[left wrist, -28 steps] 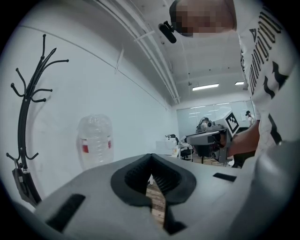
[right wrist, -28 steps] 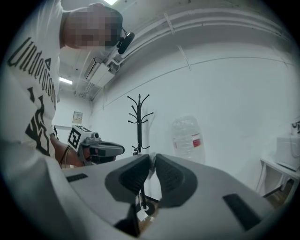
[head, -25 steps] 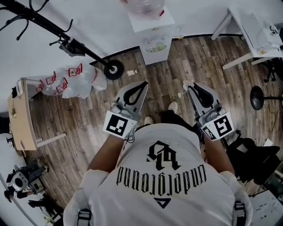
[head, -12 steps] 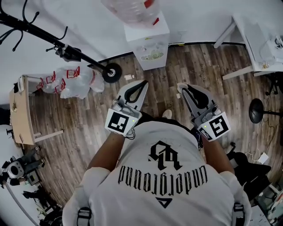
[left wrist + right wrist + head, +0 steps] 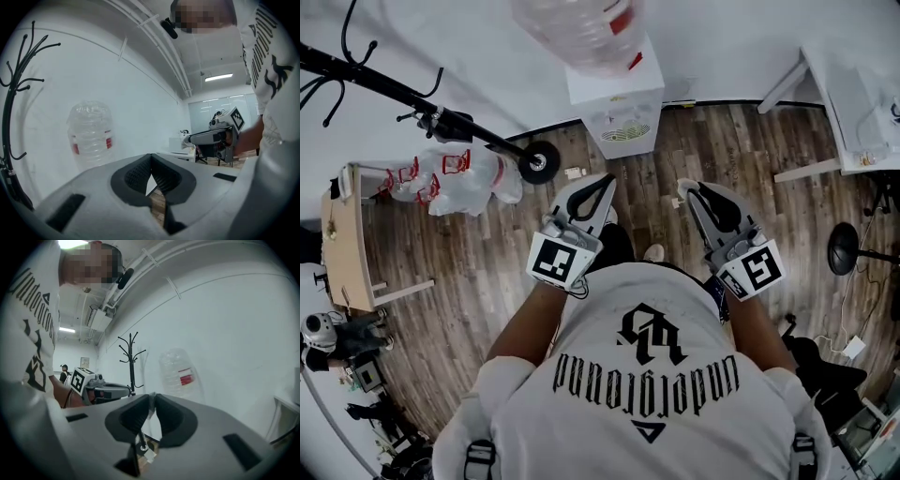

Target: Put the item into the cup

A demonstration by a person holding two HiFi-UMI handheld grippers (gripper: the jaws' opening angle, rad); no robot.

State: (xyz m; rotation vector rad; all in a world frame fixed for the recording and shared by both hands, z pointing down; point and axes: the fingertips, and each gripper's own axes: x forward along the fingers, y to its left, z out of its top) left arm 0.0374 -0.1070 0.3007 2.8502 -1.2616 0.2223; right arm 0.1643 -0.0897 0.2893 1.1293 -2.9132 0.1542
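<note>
I see no cup in any view. My right gripper [image 5: 686, 188] is held at waist height over the wood floor. Its jaws are nearly together, pinching a small pale item [image 5: 682, 185] at the tips. In the right gripper view that item [image 5: 151, 403] shows only as a thin pale sliver between the dark pads, and I cannot tell what it is. My left gripper [image 5: 607, 179] is level with it, a hand's width to the left. Its pads meet at the tips [image 5: 151, 158] with nothing between them.
A white water dispenser [image 5: 619, 98] with a large clear bottle [image 5: 581, 28] stands against the wall just ahead. To its left are a black scooter wheel [image 5: 538, 161] and plastic bags [image 5: 455, 178]. A wooden desk [image 5: 342, 244] is far left, white tables [image 5: 853, 94] far right.
The person has stepped a little toward the water dispenser, so it and the bottle fill more of the view. Both grippers keep the same pose and the same jaw gap.
</note>
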